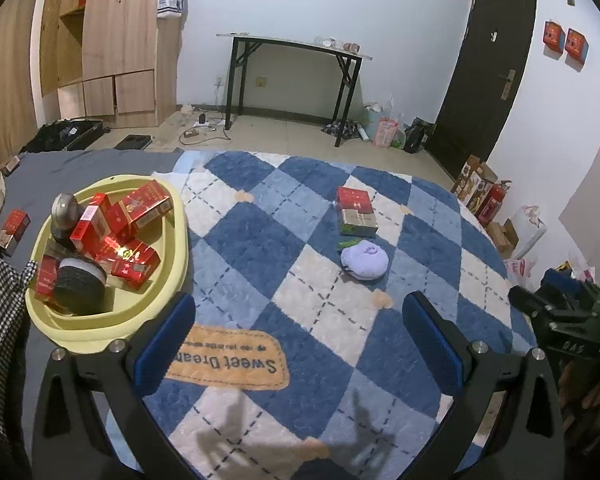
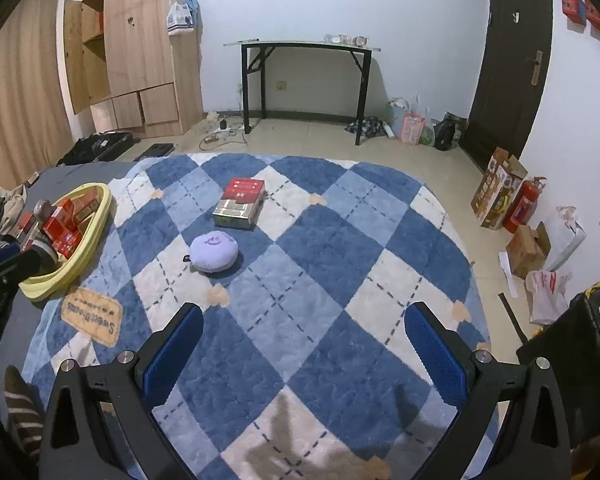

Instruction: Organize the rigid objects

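Observation:
A yellow basin (image 1: 172,280) sits at the left on the bed and holds several red boxes (image 1: 140,204), a metal padlock-like piece (image 1: 65,210) and a dark round tin (image 1: 80,286). It also shows in the right wrist view (image 2: 96,216). On the blue checked blanket lie a red box (image 1: 354,200) leaning on a green-brown box (image 1: 358,222), and a round purple pouch (image 1: 365,260). The right wrist view shows the stacked boxes (image 2: 240,202) and the pouch (image 2: 214,252). My left gripper (image 1: 300,332) is open and empty above the blanket. My right gripper (image 2: 304,340) is open and empty.
Another red box (image 1: 14,226) lies on the grey sheet left of the basin. A checked cloth (image 1: 4,320) lies at the near left. Beyond the bed are a black folding table (image 1: 292,76), a wooden wardrobe (image 1: 120,40), a dark door (image 1: 488,72) and floor clutter (image 2: 520,216).

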The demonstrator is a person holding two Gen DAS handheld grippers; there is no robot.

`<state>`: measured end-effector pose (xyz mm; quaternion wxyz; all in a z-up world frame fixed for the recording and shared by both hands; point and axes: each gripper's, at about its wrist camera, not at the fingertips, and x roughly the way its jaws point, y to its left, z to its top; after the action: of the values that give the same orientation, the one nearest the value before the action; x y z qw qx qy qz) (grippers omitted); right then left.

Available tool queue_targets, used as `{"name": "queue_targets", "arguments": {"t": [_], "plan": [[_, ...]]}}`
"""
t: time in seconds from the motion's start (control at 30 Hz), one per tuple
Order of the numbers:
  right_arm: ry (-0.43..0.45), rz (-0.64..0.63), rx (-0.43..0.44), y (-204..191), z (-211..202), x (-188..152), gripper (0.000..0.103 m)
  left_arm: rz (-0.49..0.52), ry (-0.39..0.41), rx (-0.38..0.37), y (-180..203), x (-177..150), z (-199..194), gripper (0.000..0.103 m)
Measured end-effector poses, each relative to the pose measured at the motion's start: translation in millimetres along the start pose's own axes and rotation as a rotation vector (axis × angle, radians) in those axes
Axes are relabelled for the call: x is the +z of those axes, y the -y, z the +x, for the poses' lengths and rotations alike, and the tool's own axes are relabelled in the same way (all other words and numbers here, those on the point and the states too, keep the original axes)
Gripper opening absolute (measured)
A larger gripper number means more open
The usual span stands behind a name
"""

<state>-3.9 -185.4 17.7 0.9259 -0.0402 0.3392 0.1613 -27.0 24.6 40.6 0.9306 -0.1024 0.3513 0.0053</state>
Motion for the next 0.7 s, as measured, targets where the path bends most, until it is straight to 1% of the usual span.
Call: {"name": "queue_targets", "arguments": {"t": [0.3, 0.47, 0.57, 0.7], "plan": [[0.017, -0.002, 0.011, -1, 6, -1, 0.103, 0.011, 0.015, -0.002, 11, 5, -5, 0.103], [0.024, 0.012, 0.017, 1, 5, -1, 0.103, -0.005, 0.024, 0.009, 11, 7, -10, 0.103], [0.028, 0.016, 0.021, 2, 5, -2, 0.103, -0.039, 0.039, -0.003, 9, 10, -15, 0.103], [0.039, 0.032, 0.024, 6, 2, -2, 0.103, -0.057, 0.064, -0.009, 9, 13, -19, 0.103]]}}
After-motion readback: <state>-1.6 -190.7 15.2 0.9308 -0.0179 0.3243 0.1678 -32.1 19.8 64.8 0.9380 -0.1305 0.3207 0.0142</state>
